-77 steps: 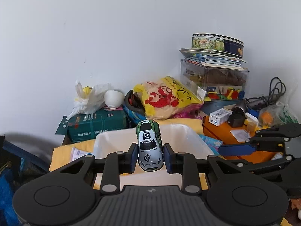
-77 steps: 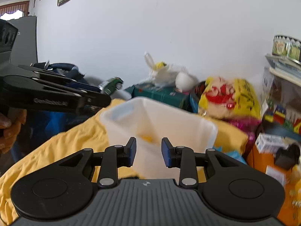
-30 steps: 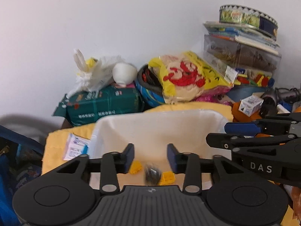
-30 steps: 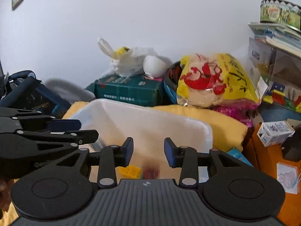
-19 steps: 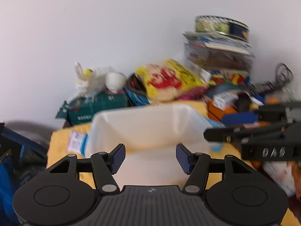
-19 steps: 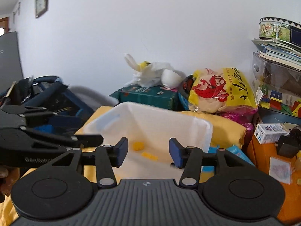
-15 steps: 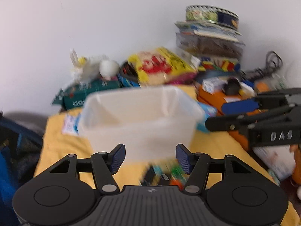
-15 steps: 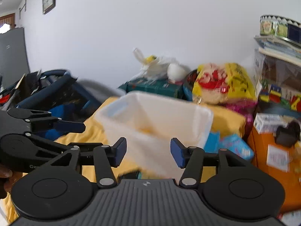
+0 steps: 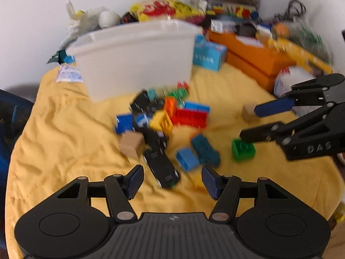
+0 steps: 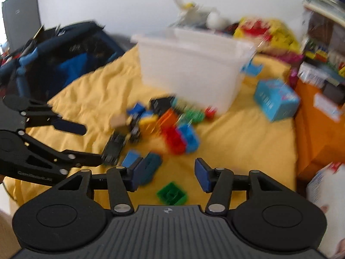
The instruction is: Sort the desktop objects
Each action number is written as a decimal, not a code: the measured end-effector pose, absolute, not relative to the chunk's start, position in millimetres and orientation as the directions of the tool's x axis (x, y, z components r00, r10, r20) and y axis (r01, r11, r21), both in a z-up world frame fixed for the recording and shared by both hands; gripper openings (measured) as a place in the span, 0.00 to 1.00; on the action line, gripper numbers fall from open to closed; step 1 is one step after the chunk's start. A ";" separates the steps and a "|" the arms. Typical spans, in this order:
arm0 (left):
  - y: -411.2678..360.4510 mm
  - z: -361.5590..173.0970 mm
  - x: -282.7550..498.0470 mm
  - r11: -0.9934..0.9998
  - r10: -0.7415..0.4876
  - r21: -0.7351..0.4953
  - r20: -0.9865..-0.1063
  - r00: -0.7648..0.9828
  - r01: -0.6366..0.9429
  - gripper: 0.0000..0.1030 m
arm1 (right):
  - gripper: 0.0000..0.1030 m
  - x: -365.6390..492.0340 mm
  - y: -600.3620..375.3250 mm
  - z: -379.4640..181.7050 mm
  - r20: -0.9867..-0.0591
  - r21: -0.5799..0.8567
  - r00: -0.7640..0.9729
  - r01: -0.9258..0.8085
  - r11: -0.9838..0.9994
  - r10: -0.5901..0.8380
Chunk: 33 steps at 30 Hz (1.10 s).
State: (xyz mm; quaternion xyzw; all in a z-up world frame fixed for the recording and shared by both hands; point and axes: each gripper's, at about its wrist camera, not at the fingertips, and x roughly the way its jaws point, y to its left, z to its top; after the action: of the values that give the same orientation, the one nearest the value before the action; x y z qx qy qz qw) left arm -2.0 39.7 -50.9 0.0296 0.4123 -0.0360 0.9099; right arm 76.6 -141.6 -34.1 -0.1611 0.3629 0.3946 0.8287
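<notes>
A pile of coloured toy bricks (image 9: 183, 116) and toy cars lies on the yellow cloth (image 9: 64, 142) in front of a white plastic bin (image 9: 138, 56). My left gripper (image 9: 172, 180) is open and empty, low over a black toy car (image 9: 161, 166). My right gripper (image 10: 168, 177) is open and empty, just above a green brick (image 10: 172, 194); it also shows in the left wrist view (image 9: 265, 120). The same green brick (image 9: 243, 150) lies under it there. The bin (image 10: 192, 64) and the pile (image 10: 172, 129) show in the right wrist view. Both frames are blurred.
A blue carton (image 9: 208, 55), orange boxes (image 9: 254, 58), a yellow snack bag (image 9: 163, 10) and stacked clutter stand behind and right of the bin. A dark blue bag (image 10: 64, 54) sits left of the cloth. A tan cube (image 9: 130, 143) lies by the pile.
The left gripper let the green and white toy car go into the bin. Both grippers then opened wide, drew back and dropped low over the pile of bricks on the cloth.
</notes>
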 end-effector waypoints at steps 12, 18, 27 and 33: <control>32.5 -64.4 1.5 0.995 -0.052 0.014 -0.771 0.635 0.099 0.61 | 0.41 43.7 -124.7 -61.3 -0.762 -0.213 0.480 -0.819 0.532 0.434; 55.3 -79.2 34.3 0.998 -0.037 -0.064 -0.808 0.587 -0.025 0.52 | 0.41 32.6 -117.5 -74.9 -0.760 -0.321 0.505 -0.839 0.440 0.409; 65.3 -83.6 42.9 0.994 -0.047 -0.099 -0.809 0.586 -0.056 0.31 | 0.42 36.0 -118.2 -67.1 -0.738 -0.311 0.517 -0.831 0.461 0.435; 45.0 -82.5 26.2 0.918 0.271 0.389 -0.760 0.591 0.078 0.31 | 0.43 63.1 -129.2 -60.6 -0.738 -0.221 0.515 -0.795 0.565 0.436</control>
State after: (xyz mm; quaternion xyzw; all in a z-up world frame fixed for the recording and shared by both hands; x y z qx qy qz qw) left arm 26.2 45.0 -82.5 0.1949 0.4488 0.0555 0.8704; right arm 63.1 -129.2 -60.6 -0.2796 0.3208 0.3733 0.8243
